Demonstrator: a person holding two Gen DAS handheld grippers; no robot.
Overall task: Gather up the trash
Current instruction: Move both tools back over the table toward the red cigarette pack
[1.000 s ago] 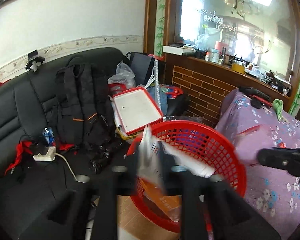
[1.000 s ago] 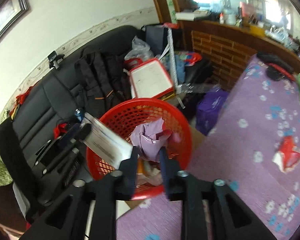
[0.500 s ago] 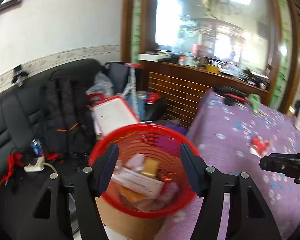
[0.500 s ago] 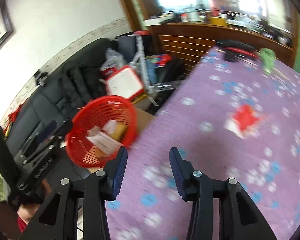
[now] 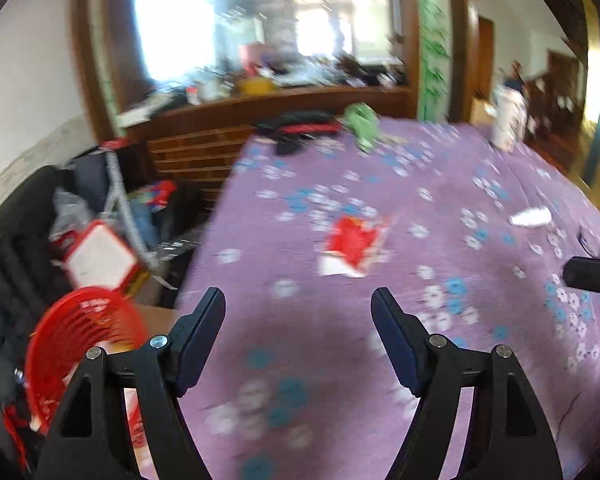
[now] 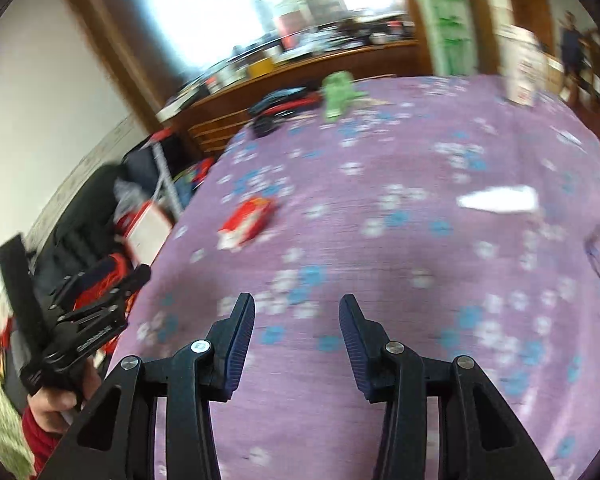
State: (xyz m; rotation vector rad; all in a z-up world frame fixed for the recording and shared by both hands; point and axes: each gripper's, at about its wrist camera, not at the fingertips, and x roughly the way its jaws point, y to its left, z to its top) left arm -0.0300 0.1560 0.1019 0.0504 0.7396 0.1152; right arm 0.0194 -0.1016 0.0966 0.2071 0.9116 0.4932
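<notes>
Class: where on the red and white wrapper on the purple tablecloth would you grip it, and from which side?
Grip the red and white wrapper at its raised, crumpled red middle, coming from above. It lies nearly flat on the tablecloth, so its edges give the open left gripper little to pinch.

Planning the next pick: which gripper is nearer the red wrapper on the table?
Left, probably. The left gripper faces the red wrapper nearly straight ahead; the right gripper has it farther away, up-left.

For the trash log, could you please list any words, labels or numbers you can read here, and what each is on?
None can be read.
Red and white wrapper: print blurred.
White scrap: no print visible.
White carton at the table's far edge: blurred.
Left claw body, seen from the right wrist: lettering too small.
</notes>
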